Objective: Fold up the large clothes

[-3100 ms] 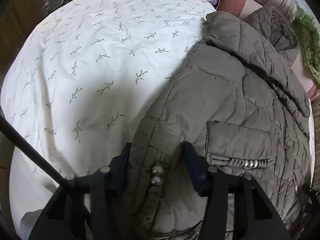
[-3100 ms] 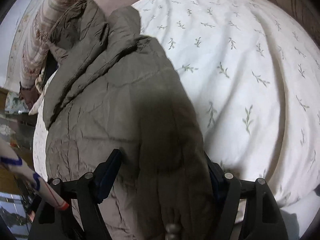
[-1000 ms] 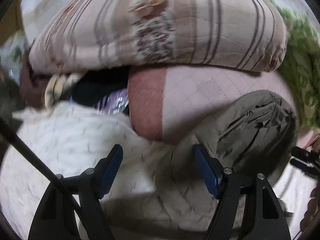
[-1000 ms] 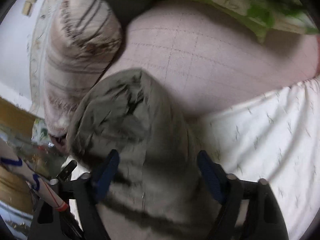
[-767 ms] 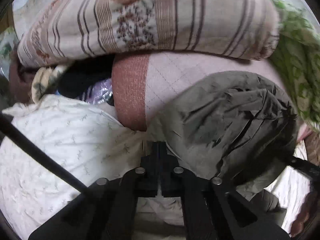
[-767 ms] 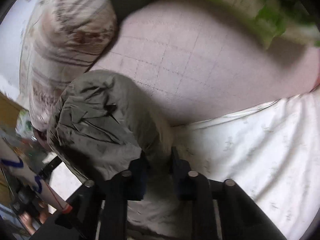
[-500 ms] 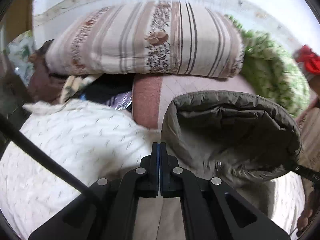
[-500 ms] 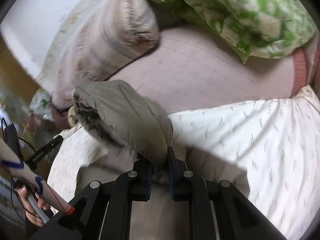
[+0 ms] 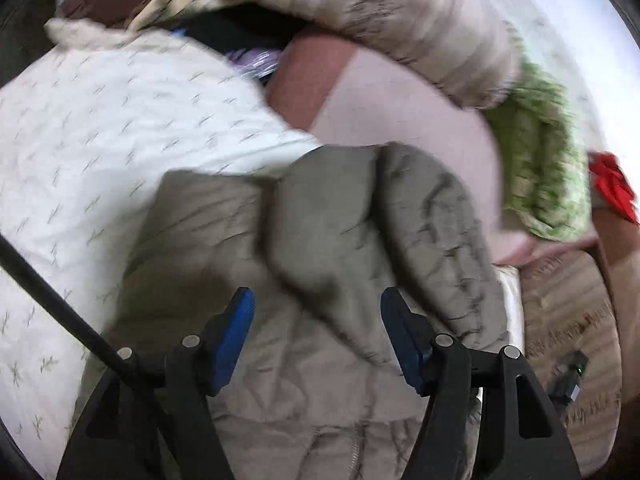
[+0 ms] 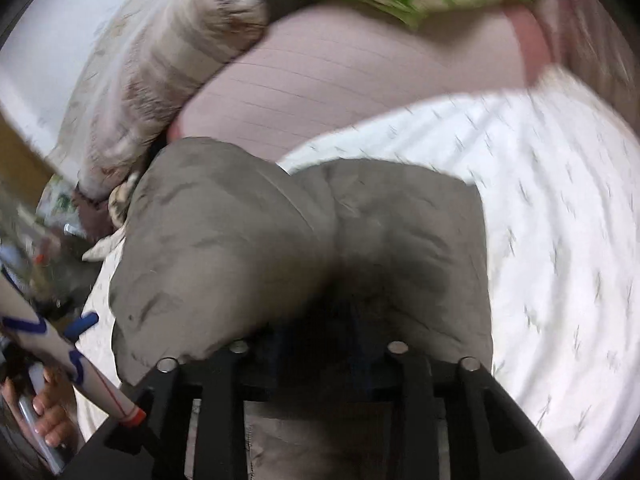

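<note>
Lying folded on the white sheet [image 9: 100,128], the padded jacket [image 9: 328,240] bunches.

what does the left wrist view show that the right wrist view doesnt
Only the left wrist view shows the left hand-held gripper, its blue pads apart with the jacket lying between them, not pinched, a red cloth at the right edge and a black pole.

Only the right wrist view shows the right hand-held gripper, its jaws lost in dark shadow, and a hand at the lower left.

Both show the grey quilted jacket, white leaf-print sheet, pink blanket, striped pillow and green bedding.
</note>
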Tool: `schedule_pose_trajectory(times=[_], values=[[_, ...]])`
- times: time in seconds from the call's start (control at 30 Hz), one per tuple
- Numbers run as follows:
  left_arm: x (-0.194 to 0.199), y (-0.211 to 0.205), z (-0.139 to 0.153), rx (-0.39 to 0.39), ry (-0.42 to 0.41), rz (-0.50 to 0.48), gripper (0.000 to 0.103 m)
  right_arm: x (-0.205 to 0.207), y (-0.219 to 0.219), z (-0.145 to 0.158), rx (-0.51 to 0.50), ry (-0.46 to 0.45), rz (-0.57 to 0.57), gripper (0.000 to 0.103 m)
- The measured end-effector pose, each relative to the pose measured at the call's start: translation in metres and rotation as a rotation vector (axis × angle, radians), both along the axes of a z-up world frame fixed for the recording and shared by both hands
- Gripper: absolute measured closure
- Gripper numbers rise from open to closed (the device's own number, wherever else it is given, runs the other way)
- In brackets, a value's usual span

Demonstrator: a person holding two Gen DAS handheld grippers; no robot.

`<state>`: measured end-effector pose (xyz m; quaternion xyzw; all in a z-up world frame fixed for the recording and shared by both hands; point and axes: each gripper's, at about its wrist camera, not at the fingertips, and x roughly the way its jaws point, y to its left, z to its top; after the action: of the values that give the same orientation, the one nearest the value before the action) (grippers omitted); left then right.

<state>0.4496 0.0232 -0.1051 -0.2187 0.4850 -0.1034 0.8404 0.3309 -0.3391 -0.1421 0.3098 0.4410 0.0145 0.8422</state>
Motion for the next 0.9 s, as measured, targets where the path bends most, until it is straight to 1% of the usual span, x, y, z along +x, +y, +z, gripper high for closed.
schedule_pose_trajectory(times=[0.03, 0.07, 0.1, 0.13, 0.17, 0.2, 0.23, 0.3, 0.37, 0.4, 0.43, 0.47, 0.5, 0.53, 0.57, 0.6, 0.63, 0.67, 0.73, 0.77, 0.8, 0.83, 0.87, 0.9], values=[[0.001, 0.001, -0.005, -0.002, 0.001, 0.020, 0.038, -0.002, -0.007, -0.002, 0.048, -0.001, -0.015, 0.063], [0.004, 0.001, -0.012, 0.009, 0.010, 0.035, 0.038, -0.009, -0.017, -0.002, 0.122, -0.019, -0.043, 0.053], [0.008, 0.000, -0.018, 0.021, 0.018, 0.037, 0.038, -0.020, -0.026, 0.000, 0.179, -0.051, -0.085, 0.046], [0.010, 0.000, -0.022, 0.015, 0.023, 0.040, 0.038, -0.028, -0.032, 0.003, 0.209, -0.076, -0.116, 0.032], [0.011, 0.001, -0.023, 0.002, 0.019, 0.041, 0.038, -0.042, -0.039, 0.006, 0.268, -0.132, -0.151, 0.026], [0.013, 0.001, -0.023, -0.005, 0.012, 0.038, 0.038, -0.047, -0.042, 0.007, 0.321, -0.166, -0.150, 0.026], [0.015, -0.001, -0.022, -0.002, 0.008, 0.035, 0.038, -0.047, -0.043, 0.007, 0.361, -0.181, -0.140, 0.026], [0.020, -0.002, -0.021, 0.003, 0.004, 0.037, 0.038, -0.035, -0.036, 0.001, 0.469, -0.194, -0.052, 0.025], [0.025, -0.002, -0.023, -0.001, 0.010, 0.041, 0.039, -0.018, -0.017, -0.008, 0.505, -0.152, 0.012, 0.025], [0.027, -0.003, -0.025, -0.001, 0.016, 0.042, 0.041, -0.008, -0.007, -0.016, 0.518, -0.131, 0.028, 0.025], [0.029, -0.004, -0.028, 0.003, 0.016, 0.043, 0.047, -0.001, -0.001, -0.020, 0.514, -0.114, 0.037, 0.029], [0.031, -0.004, -0.030, 0.008, 0.014, 0.044, 0.064, 0.005, 0.004, -0.022, 0.502, -0.102, 0.044, 0.047], [0.031, -0.005, -0.031, 0.007, 0.017, 0.041, 0.076, 0.007, 0.009, -0.022, 0.490, -0.100, 0.057, 0.059], [0.030, -0.005, -0.032, -0.011, 0.018, 0.032, 0.081, 0.008, 0.011, -0.022, 0.476, -0.100, 0.065, 0.075], [0.030, -0.006, -0.031, -0.019, 0.012, 0.028, 0.085, 0.010, 0.012, -0.020, 0.454, -0.103, 0.069, 0.082], [0.027, -0.009, -0.027, -0.011, 0.002, 0.023, 0.093, 0.009, 0.012, -0.017, 0.435, -0.110, 0.069, 0.085], [0.022, -0.010, -0.021, -0.005, -0.006, 0.017, 0.095, 0.006, 0.008, -0.012, 0.423, -0.119, 0.073, 0.092], [0.017, -0.011, -0.016, -0.012, -0.006, 0.020, 0.097, 0.003, 0.005, -0.002, 0.399, -0.133, 0.070, 0.094], [-0.008, -0.011, 0.003, -0.075, 0.003, 0.019, 0.098, -0.004, 0.000, 0.024, 0.338, -0.169, 0.072, 0.095], [-0.017, -0.013, 0.008, -0.079, -0.003, 0.010, 0.098, -0.006, 0.000, 0.034, 0.301, -0.178, 0.081, 0.095], [-0.030, -0.017, 0.013, -0.058, -0.014, -0.002, 0.098, -0.010, -0.002, 0.040, 0.271, -0.179, 0.085, 0.095], [-0.037, -0.021, 0.013, -0.036, -0.032, -0.011, 0.098, -0.013, -0.002, 0.045, 0.218, -0.163, 0.087, 0.095], [-0.039, -0.024, 0.005, -0.004, -0.022, -0.017, 0.098, -0.016, -0.003, 0.042, 0.181, -0.138, 0.087, 0.095], [-0.038, -0.029, -0.010, 0.022, 0.025, -0.024, 0.098, -0.015, -0.001, 0.030, 0.144, -0.083, 0.092, 0.095]])
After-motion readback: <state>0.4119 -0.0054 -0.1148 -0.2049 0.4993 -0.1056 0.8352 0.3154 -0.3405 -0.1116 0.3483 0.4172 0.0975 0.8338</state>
